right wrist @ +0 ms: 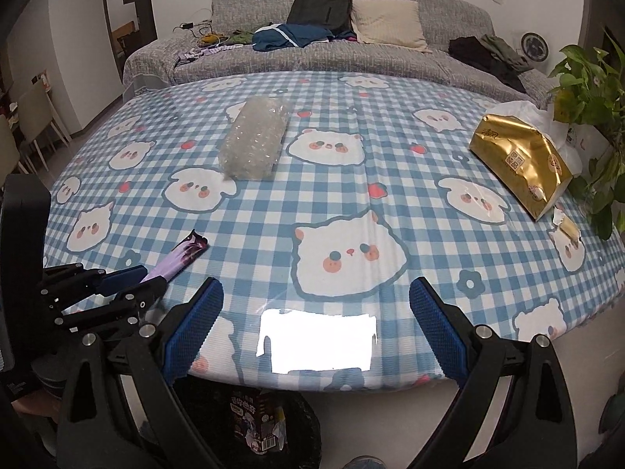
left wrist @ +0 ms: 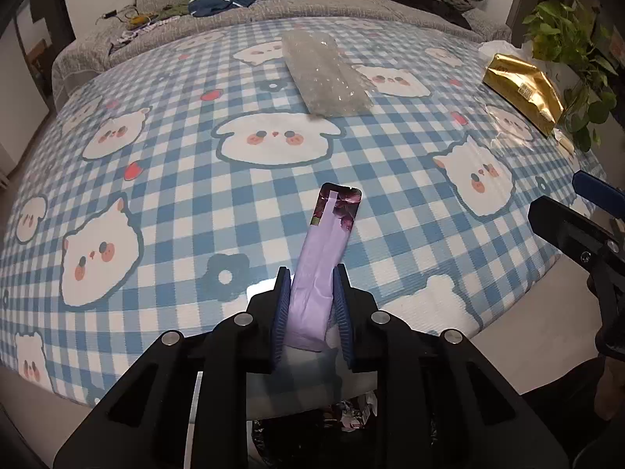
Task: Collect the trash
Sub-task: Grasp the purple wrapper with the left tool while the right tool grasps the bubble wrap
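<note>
My left gripper is shut on a long purple wrapper, held at the near edge of the table; the wrapper's dark printed end points away over the cloth. The wrapper also shows in the right wrist view, with the left gripper at the left. My right gripper is open and empty above the table's near edge; it shows at the right of the left wrist view. A clear bubble-wrap bag lies farther back on the table. A black bin with trash stands below the table edge.
The table has a blue checked cloth with cartoon animals. A gold tissue pack lies at the right with a white plastic bag and a potted plant behind it. A small scrap lies near the pack. A grey sofa with clothes stands behind.
</note>
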A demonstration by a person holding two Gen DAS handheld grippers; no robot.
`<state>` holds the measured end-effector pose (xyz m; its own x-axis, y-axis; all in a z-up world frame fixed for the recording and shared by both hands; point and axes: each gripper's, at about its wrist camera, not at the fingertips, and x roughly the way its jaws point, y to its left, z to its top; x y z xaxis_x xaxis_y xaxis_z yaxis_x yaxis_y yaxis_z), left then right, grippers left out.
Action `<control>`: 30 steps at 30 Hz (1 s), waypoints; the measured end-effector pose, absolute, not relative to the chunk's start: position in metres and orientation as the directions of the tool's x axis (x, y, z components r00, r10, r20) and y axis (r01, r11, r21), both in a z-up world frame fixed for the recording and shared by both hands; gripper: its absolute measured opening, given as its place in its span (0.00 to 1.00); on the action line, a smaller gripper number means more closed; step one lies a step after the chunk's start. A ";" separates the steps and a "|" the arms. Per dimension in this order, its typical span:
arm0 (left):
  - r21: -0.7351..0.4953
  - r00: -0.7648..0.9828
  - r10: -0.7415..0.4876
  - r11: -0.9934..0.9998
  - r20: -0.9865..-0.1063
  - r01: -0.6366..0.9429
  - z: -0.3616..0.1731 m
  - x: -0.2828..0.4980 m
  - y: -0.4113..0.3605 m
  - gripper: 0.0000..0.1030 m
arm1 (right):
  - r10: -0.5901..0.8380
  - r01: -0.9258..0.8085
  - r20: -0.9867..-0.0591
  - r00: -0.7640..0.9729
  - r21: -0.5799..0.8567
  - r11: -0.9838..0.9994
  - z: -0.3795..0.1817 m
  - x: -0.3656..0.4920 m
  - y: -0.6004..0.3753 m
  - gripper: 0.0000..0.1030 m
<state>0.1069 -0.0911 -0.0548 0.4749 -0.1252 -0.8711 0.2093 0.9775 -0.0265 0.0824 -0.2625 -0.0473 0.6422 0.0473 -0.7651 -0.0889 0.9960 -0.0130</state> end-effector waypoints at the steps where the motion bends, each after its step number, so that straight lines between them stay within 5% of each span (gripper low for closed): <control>1: -0.027 0.485 -0.125 0.979 -0.866 0.203 -0.051 0.106 -0.089 0.21 | 0.050 -0.088 -0.765 0.642 -0.009 0.996 -0.047 0.083 -0.262 0.90; 10: -0.038 0.566 -0.104 0.991 -0.818 0.127 -0.015 0.118 -0.055 0.21 | 0.075 -0.091 -0.756 0.651 0.020 0.996 -0.035 0.104 -0.251 0.90; 30: -0.029 0.567 0.001 0.999 -0.823 -0.045 -0.027 0.221 0.030 0.22 | 0.101 -0.107 -0.788 0.608 0.044 0.993 -0.048 0.260 -0.180 0.90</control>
